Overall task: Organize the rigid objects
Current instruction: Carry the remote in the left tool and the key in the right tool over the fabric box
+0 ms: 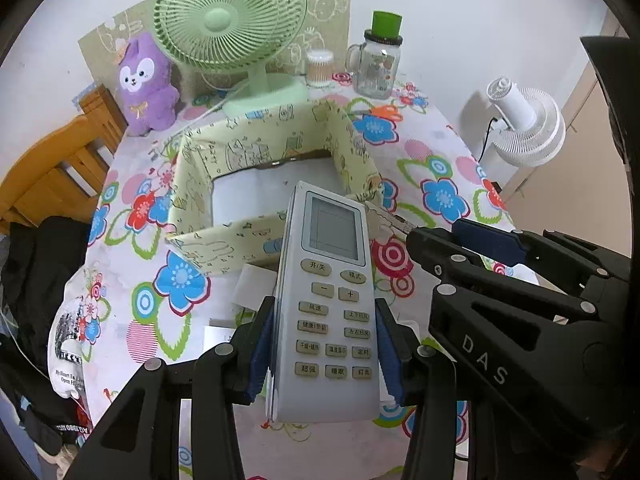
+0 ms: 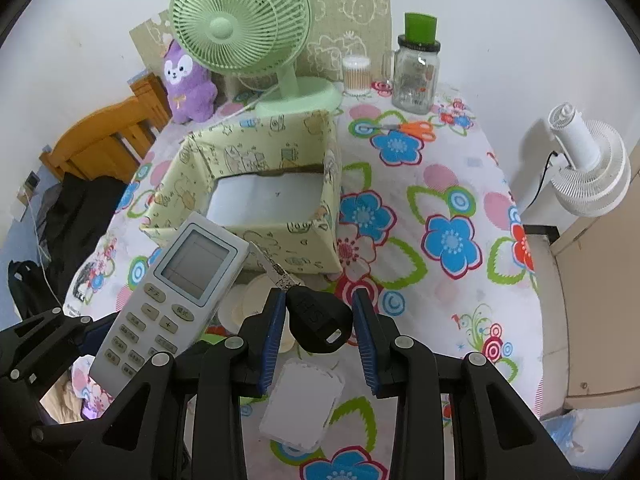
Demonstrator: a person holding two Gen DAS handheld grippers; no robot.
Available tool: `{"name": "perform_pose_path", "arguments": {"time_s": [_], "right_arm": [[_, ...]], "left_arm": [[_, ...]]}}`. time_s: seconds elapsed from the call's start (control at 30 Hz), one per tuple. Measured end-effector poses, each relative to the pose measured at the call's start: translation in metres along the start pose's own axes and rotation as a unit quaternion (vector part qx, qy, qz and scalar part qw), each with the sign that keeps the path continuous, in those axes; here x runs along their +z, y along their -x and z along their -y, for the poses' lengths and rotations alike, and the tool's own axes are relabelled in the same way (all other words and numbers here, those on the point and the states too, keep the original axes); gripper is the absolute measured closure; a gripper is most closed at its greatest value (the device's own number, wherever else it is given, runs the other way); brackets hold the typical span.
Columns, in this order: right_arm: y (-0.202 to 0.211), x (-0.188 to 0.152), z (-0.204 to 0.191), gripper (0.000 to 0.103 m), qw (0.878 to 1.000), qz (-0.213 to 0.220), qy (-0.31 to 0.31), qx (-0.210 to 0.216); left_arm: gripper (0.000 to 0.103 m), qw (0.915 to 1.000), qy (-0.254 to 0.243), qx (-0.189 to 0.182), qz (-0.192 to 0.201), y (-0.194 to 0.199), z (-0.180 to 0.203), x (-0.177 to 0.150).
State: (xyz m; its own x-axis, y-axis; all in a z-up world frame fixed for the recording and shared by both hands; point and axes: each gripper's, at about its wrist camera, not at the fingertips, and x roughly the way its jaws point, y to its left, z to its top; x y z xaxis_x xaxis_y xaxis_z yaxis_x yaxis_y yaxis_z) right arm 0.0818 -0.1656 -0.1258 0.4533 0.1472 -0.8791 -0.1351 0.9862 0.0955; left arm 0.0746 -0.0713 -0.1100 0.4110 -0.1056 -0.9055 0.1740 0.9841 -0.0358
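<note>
While box point(image 2: 256, 200) ahead of both grippers is seen bare inside, nothing is put away yet. Remote point(image 1: 326, 304) is clamped in left gripper point(image 1: 325, 344), lifted off table point(image 2: 460, 300). Key point(image 2: 318, 322) is pinched in right gripper point(image 2: 318, 332). Both are left to be dropped in box.

A green desk fan point(image 1: 230, 20), purple plush toy point(image 1: 146, 84) and glass jar point(image 1: 378, 66) stand at the table's back.

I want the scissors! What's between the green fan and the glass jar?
A clear tub of cotton swabs stands between green fan and glass jar, in both wrist views.
</note>
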Motion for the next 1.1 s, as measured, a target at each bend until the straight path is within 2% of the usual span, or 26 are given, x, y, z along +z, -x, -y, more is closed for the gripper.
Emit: {"name": "perform_pose_path", "arguments": {"time_s": [0.47, 1.1], "right_arm": [[0.024, 0.011, -0.010, 0.066, 1.000, 0.022, 0.006, 0.005], [0.018, 0.040, -0.025, 0.066, 1.000, 0.030, -0.007, -0.003]], "left_arm": [[0.055, 0.9998, 0.006, 0.004, 0.021, 0.021, -0.005, 0.008], [0.055, 0.9993, -0.014, 0.003, 0.034, 0.018, -0.024, 0.035]]}}
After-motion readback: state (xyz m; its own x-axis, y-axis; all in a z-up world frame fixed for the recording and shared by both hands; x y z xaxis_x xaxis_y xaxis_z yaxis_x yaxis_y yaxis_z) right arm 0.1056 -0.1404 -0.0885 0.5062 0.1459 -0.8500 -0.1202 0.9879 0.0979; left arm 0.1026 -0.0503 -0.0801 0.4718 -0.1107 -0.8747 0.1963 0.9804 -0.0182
